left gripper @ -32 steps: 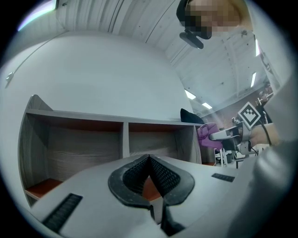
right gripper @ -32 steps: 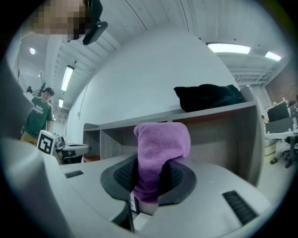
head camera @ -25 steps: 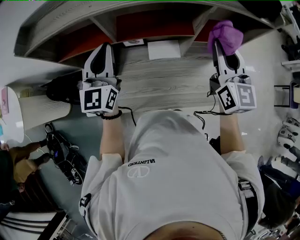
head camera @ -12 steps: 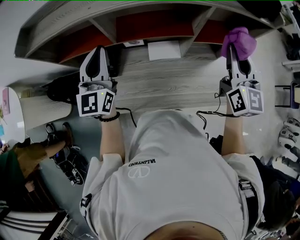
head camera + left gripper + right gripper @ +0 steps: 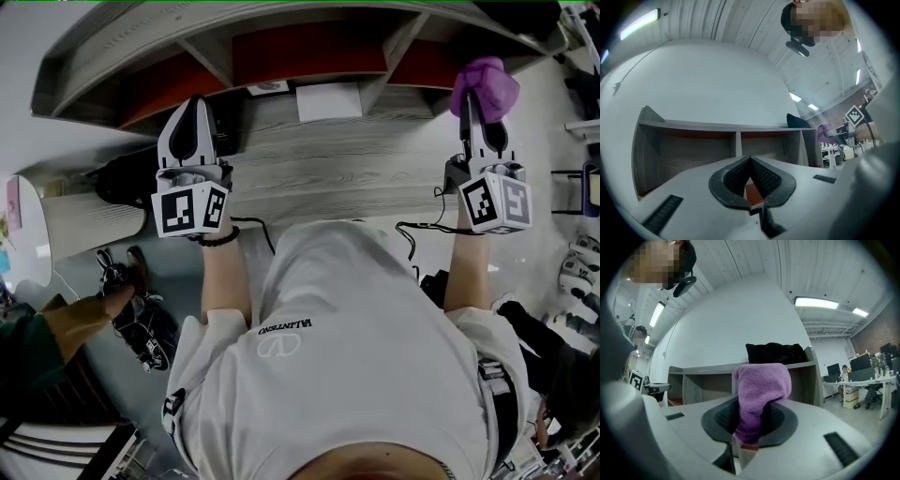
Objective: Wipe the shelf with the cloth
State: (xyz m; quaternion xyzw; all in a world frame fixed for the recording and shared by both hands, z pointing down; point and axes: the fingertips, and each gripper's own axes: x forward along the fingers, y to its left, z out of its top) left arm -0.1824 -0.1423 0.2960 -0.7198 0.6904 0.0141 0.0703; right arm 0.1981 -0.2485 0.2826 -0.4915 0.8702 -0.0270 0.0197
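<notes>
Cloth (image 5: 484, 86), clamped in the right hand-held gripper (image 5: 750, 420), has slid toward the right end of the shelf (image 5: 112, 56), suggesting wiping underway; left hand-held gripper (image 5: 750, 174) is closed, empty.

A grey wood-grain shelf unit (image 5: 328, 164) spans the upper part of the frame, its open compartments backed in red. At left centre the left gripper (image 5: 196, 108) points up-frame over the board's left end, its jaw tips drawn to a single point. At upper right the right gripper (image 5: 480, 112) points the same way — a purple cloth (image 5: 484, 86) is bunched over its tip. A white card (image 5: 328, 100) lies at top centre between the two. A white T-shirt (image 5: 356, 356) fills the lower frame, and a black bracelet (image 5: 221, 232) circles the wrist behind the left gripper.
</notes>
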